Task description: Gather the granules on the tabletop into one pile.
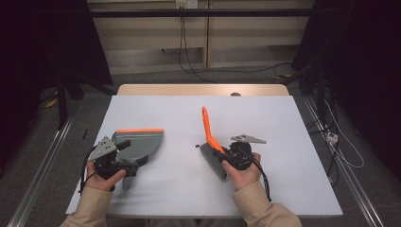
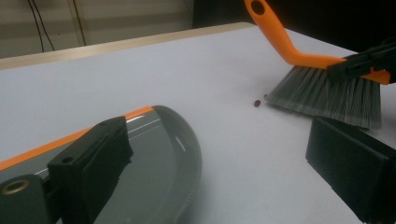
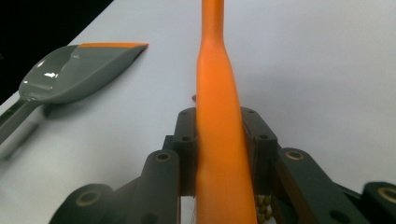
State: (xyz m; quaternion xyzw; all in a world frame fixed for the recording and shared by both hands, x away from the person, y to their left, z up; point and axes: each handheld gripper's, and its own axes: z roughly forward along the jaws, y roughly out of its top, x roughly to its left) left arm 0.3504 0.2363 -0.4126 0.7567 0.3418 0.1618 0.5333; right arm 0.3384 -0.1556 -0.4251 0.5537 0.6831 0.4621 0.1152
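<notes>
Clamped on the orange handle of the hand brush (image 3: pixel 219 116), the right gripper (image 3: pixel 219 140) has its two black jaws pressed flat against either side of the plastic, as the right gripper view shows. In the high view the right gripper (image 1: pixel 236 156) sits at the near right of the white table (image 1: pixel 283 189), with the brush (image 1: pixel 211 142) slanting away from it: the handle points up and toward the far edge, and the grey bristles rest on the table surface just left of the hand. A small dark crumb (image 1: pixel 195 145) lies on the table right beside the bristle tips; the left gripper view shows the crumb (image 2: pixel 256 103) just off the edge of the bristles of the brush (image 2: pixel 327 93).

On the near left, the left gripper (image 1: pixel 116 158) holds the grey dustpan (image 1: pixel 139 144) by its near end. The dustpan's orange lip faces the far side of the table, and the pan lies well apart from the brush. In the left gripper view one jaw lies over the inside of the dustpan (image 2: pixel 173 154) while the other stands apart to the right over bare table; whether the jaws pinch the pan's handle I cannot tell from these views.
</notes>
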